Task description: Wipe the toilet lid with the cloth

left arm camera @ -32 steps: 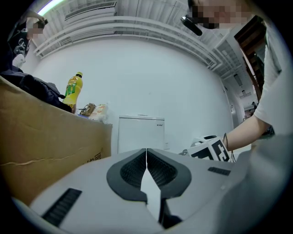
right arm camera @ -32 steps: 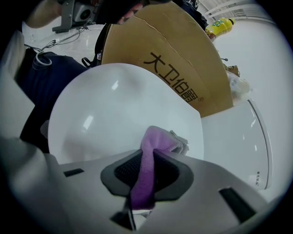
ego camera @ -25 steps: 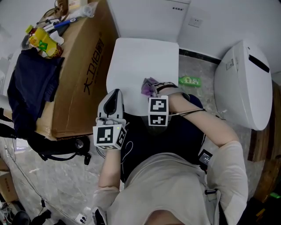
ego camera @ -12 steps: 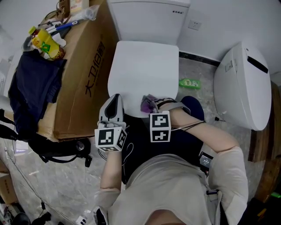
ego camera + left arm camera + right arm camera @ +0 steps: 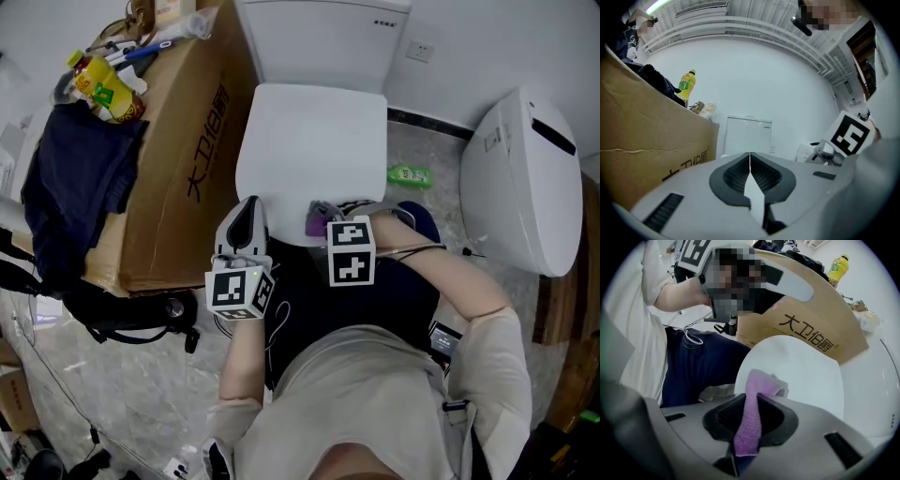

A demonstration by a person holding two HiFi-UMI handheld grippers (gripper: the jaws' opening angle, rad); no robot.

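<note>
Purple cloth (image 5: 757, 380), pinched in the right gripper (image 5: 748, 408), sits at the near edge of the toilet lid (image 5: 309, 141). Pressing hard could tug the thin strip free; the left gripper (image 5: 750, 161) is closed, empty.

We read 大卫伯爵 in black on the cardboard box's (image 5: 192, 159) side. Print on the toilet tank (image 5: 319, 42) and the yellow bottle's (image 5: 103, 89) label is too small for us to read.
</note>
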